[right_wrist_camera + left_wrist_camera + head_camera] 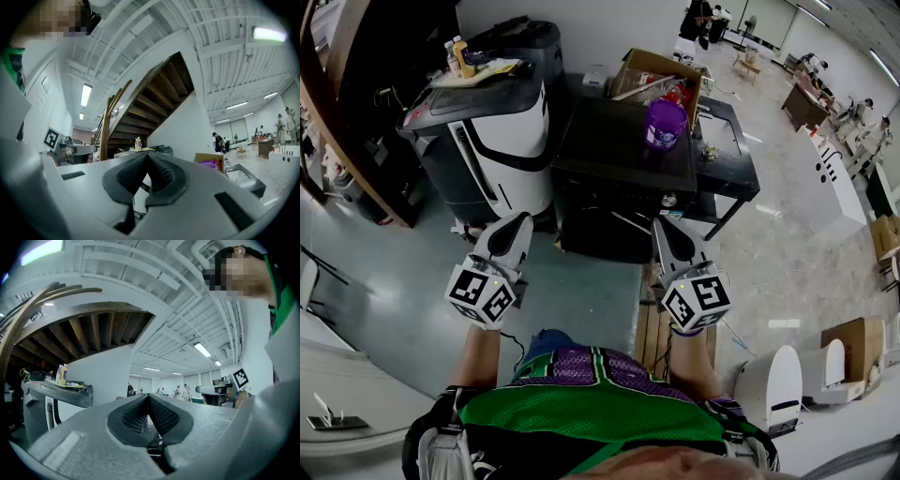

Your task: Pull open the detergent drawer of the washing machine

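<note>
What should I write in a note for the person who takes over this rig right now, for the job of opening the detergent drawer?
Left gripper: jaws together, empty, held in the air in front of the body.
Right gripper: jaws together, empty, held the same way.
Things: a dark machine stands straight ahead with a purple tub on top; a white machine stands to its left. I cannot tell which one is the washer, and no drawer can be made out.
Done: nothing; neither gripper touches a machine.
Left: find the drawer, open the jaws, grip its front, pull it out.
</note>
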The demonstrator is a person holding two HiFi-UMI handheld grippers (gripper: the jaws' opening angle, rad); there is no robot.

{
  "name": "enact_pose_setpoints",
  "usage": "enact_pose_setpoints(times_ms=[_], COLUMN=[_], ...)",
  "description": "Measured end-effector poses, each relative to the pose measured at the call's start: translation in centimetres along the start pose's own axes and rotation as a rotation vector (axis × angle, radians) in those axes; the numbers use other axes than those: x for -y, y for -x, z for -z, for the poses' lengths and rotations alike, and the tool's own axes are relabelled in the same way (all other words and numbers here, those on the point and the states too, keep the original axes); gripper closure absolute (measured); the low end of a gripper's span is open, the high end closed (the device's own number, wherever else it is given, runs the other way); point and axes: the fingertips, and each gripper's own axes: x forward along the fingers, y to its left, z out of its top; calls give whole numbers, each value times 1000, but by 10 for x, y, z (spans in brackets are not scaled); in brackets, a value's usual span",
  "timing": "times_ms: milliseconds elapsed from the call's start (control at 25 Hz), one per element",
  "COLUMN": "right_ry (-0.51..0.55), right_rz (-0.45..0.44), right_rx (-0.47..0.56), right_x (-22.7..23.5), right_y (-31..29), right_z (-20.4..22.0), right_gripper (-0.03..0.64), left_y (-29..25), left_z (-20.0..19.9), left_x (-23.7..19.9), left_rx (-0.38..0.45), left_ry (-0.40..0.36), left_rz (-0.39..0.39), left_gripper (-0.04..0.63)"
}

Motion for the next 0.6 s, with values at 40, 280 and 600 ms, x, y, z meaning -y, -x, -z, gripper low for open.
enact_pose_setpoints(times_ms=[40, 280, 600], right_ry=[-2, -5, -22], right_rz=[1, 12, 7], right_rx=[0, -7, 22], right_x=[1, 11, 11], right_y=[2, 6, 3], right_z=[1, 3, 0], right_gripper=[617, 618, 618], left_y=[-1, -8, -16], left_z=[1, 4, 4], left_x=[2, 9, 10], left_rx=[1, -5, -10], left_ry=[-1, 2, -7], left_rz=[1, 6, 20], left_gripper=[578, 578, 578])
